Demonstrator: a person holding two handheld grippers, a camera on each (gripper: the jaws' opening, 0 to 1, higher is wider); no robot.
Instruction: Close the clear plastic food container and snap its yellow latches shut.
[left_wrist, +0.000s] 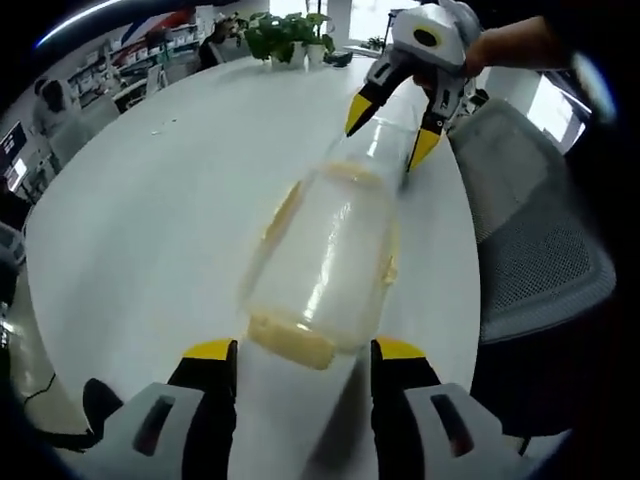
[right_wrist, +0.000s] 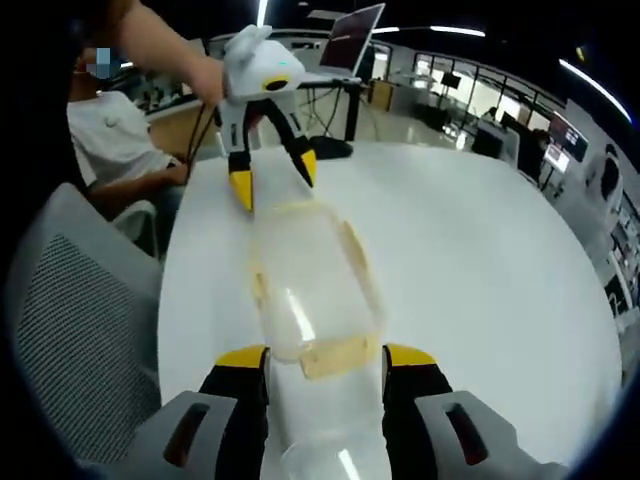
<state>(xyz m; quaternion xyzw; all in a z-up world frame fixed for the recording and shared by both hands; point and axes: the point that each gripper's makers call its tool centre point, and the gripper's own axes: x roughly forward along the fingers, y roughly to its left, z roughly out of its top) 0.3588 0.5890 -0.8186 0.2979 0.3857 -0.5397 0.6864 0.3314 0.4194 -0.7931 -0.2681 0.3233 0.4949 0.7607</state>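
On white table (left_wrist: 150, 220) | container (left_wrist: 325, 265) between grippers | plants (left_wrist: 290, 35) behind

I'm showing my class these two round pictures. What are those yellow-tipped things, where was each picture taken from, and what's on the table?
A person holds a pair of tongs in each hand, and each pair carries a camera looking along its own tips. In the left gripper view, the left tongs rise from the bottom and the right tongs show opposite. The right gripper view is the reverse: right tongs below, left tongs beyond. Between them, on a white table, lies a clear container with yellow latches. Both pairs are open at its ends, gripping nothing.
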